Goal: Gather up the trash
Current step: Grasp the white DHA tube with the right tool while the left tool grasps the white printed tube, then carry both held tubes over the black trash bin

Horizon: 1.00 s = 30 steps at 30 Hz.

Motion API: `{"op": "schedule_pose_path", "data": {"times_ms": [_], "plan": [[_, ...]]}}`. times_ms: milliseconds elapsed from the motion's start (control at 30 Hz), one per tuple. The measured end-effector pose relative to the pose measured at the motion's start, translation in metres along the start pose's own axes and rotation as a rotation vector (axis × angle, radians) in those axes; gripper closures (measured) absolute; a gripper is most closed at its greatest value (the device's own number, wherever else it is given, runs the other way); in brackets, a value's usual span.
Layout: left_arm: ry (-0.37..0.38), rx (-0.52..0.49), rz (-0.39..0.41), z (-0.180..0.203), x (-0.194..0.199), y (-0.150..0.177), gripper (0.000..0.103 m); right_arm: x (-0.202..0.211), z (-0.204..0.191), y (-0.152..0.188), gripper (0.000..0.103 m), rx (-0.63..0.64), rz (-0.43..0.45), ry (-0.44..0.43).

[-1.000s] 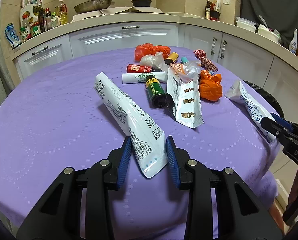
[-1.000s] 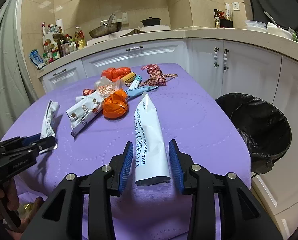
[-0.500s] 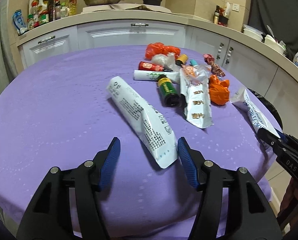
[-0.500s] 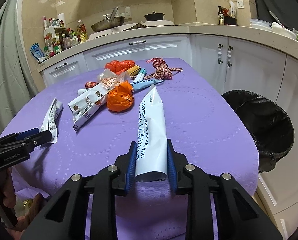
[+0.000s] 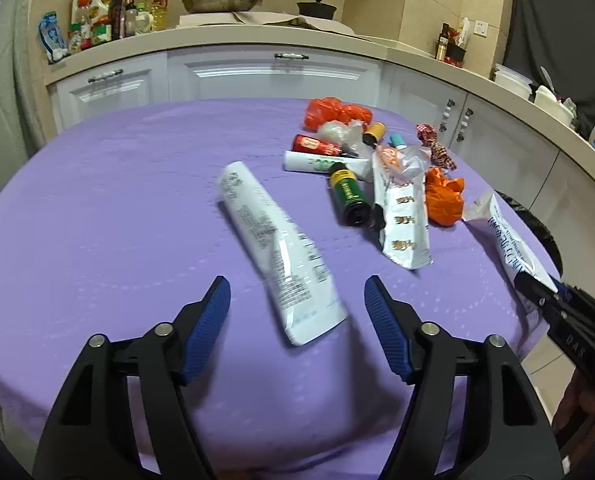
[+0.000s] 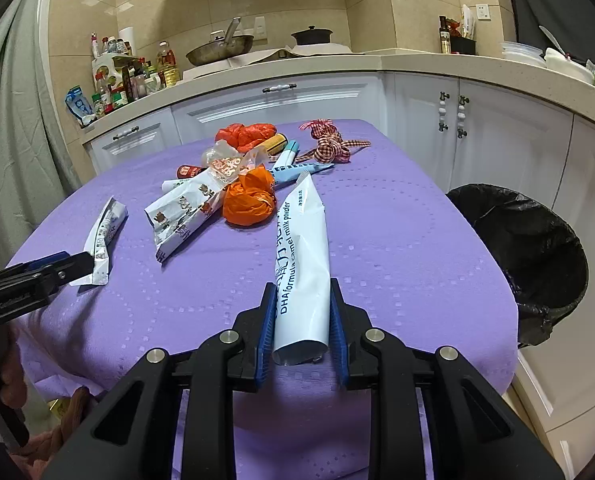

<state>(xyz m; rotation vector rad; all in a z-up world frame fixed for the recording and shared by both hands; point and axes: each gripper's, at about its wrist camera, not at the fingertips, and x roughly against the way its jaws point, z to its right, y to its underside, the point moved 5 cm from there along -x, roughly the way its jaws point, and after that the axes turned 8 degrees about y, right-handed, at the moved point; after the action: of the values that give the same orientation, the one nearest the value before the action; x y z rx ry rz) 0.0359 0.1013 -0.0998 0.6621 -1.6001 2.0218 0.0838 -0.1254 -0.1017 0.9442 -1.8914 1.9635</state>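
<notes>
The right gripper [image 6: 302,322] has its blue-padded fingers [image 6: 266,330] closed on the open near end of a white milk powder pouch [image 6: 302,264], which carries the readable print "DHA formula camel milk powder". The pouch lies lengthwise on the purple table [image 6: 397,240] near its right edge, with its far end next to a crumpled orange bag [image 6: 249,202]. The right gripper is held level and points along the pouch toward the far edge of the table. A black-lined trash bin [image 6: 537,256] stands on the floor just beyond the right edge of the table. The left gripper [image 5: 297,330] hovers over the near edge of the table with its fingers [image 5: 209,328] spread wide and touching nothing. A long white printed pouch [image 5: 277,252] lies between and just ahead of the fingers; its print is blurred and cannot be read. The remaining trash is grouped toward the far right part of the table: a silver snack wrapper [image 5: 403,216] with orange characters, a dark green bottle [image 5: 349,196] with a yellow label, a white tube [image 5: 321,162], a red can [image 5: 311,145], a red plastic bag [image 5: 331,112] and a checked ribbon [image 6: 333,144]. In the left wrist view, lettering "DAS" shows on the body of the right gripper.
</notes>
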Motion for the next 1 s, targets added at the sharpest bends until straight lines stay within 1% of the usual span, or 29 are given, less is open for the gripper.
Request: {"op": "schedule_pose_path", "data": {"times_ms": [67, 133, 200, 233, 300, 400, 533, 567, 833, 1000], "plan": [[-0.017, -0.014, -0.012, 0.003, -0.010, -0.001, 0.034, 0.000, 0.001, 0.000, 0.077, -0.001, 0.001, 0.003], [-0.030, -0.006, -0.035, 0.000, -0.019, 0.001, 0.036, 0.000, 0.002, 0.000, 0.078, -0.002, 0.001, 0.003], [-0.047, -0.012, -0.019, -0.003, -0.018, 0.001, 0.051, 0.000, 0.003, 0.000, 0.079, -0.004, 0.002, 0.004], [-0.044, -0.015, -0.023, -0.004, -0.017, 0.001, 0.063, 0.000, 0.003, 0.000, 0.079, -0.005, 0.002, 0.003], [-0.043, -0.010, -0.018, -0.008, -0.015, 0.001, 0.066, -0.001, 0.003, 0.000, 0.080, -0.006, 0.002, 0.000], [-0.033, -0.014, -0.016, -0.012, -0.012, 0.003, 0.069, -0.001, 0.002, 0.001, 0.084, 0.001, 0.000, -0.002], [-0.024, -0.035, -0.017, -0.014, -0.007, 0.004, 0.073, 0.001, 0.000, 0.000, 0.093, 0.010, 0.007, -0.007], [-0.026, -0.043, -0.017, -0.014, -0.005, 0.003, 0.074, 0.001, 0.000, 0.000, 0.093, 0.013, 0.007, -0.008], [-0.028, -0.098, 0.005, -0.012, 0.006, 0.000, 0.075, 0.002, -0.001, -0.003, 0.095, 0.009, 0.016, -0.008], [-0.001, -0.114, 0.020, -0.004, 0.013, -0.008, 0.075, 0.008, 0.003, -0.008, 0.095, 0.002, 0.036, 0.001]]}}
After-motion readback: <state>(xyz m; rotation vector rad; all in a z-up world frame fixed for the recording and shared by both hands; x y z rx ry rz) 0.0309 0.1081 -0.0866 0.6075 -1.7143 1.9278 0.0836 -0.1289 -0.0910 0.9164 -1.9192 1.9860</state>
